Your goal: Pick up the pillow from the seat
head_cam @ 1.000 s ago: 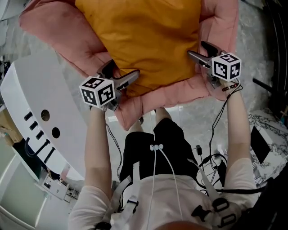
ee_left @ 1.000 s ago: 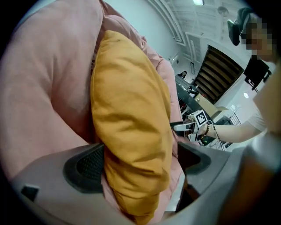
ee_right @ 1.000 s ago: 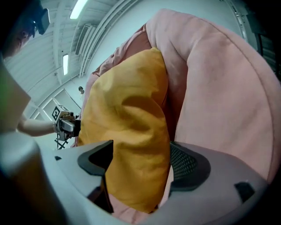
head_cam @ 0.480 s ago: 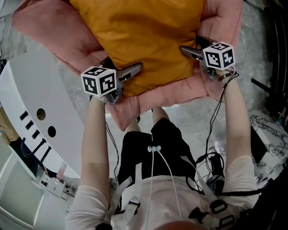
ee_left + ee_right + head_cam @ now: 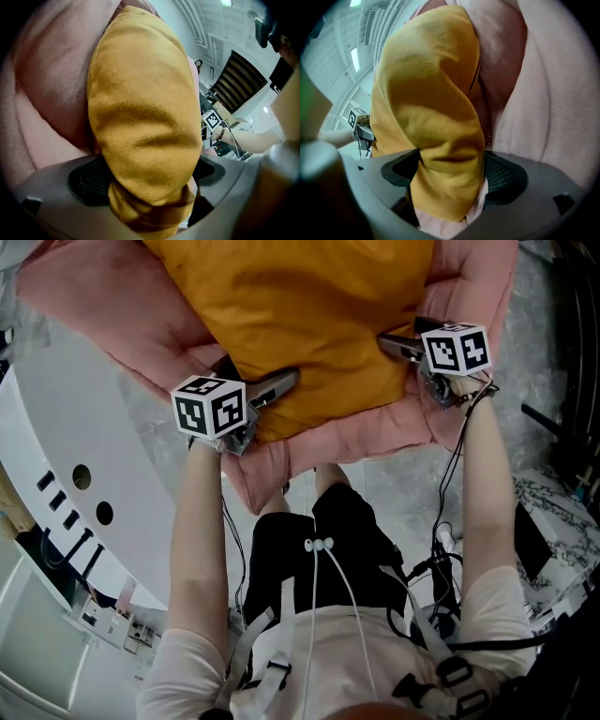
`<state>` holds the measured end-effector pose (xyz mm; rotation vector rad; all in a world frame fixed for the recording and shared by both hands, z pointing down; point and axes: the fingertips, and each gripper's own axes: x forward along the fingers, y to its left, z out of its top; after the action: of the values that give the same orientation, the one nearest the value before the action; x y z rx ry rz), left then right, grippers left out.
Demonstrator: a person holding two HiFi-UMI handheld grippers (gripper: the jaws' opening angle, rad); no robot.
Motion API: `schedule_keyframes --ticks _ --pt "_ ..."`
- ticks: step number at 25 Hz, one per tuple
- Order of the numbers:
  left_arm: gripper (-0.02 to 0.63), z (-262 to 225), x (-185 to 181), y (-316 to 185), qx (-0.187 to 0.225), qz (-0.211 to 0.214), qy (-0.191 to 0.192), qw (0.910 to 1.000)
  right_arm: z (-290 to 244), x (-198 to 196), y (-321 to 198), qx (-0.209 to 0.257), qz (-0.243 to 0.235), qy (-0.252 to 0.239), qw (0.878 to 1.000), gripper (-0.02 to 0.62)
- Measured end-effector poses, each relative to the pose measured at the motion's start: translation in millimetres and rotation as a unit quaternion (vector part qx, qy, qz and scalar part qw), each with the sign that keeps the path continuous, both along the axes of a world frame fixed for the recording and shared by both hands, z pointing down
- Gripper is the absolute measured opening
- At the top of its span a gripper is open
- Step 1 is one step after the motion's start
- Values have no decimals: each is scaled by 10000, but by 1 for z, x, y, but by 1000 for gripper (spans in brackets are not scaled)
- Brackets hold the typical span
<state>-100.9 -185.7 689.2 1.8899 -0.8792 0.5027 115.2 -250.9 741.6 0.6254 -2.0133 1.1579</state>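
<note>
**A:** What has changed for us in the last second?

**B:** We have pushed both grippers further onto the pillow (image 5: 309,306). A second ago they sat at its near edge. Now the left gripper (image 5: 258,377) straddles the pillow's near left corner and the right gripper (image 5: 398,332) straddles its near right corner. The right jaws have also just been opening wider, with the pillow's corner between them.

**A:** So are we holding it yet?

**B:** We judge not. In the right gripper view the jaws stand spread, and the orange cloth hangs down through the gap with a little of the pink seat (image 5: 103,315) fabric under it. In the left gripper view the jaws are also wide apart. The pillow's corner bulges between them and fills the gap, bunched at the bottom. It brushes the pads, but we see no squeeze.

**A:** And the pillow itself?

**B:** It lies flat on the seat, whose pink padding shows beyond the pillow on the left, the right and the near side. Nothing has lifted.

**A:** What does that mean for the task?

**B:** We take it that the reach is done and the grip comes next. Both corners are well inside the jaws, so closing should catch plenty of cloth.

**A:** Any risk?

**B:** On the right we may pinch the pink fabric beneath the pillow along with it, and then the seat cover would drag as we lift.
</note>
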Motion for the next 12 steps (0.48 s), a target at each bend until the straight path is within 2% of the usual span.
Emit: schedule_keyframes --ticks 3,6,9,12 --pt "508 3 2 -1 19 3 -5 10000 9 -12 -1 -283 -88 -282 9992 416" --pt "508 7 2 -7 113 -67 -6 9999 14 -29 -3 -101 -99 -719 9973 414" --pt "508 8 5 -10 272 -205 34 9994 15 -34 -5 172 28 -934 9955 409" --pt "505 7 7 -7 332 -257 64 9991 7 -33 1 338 191 -1077 9934 315"
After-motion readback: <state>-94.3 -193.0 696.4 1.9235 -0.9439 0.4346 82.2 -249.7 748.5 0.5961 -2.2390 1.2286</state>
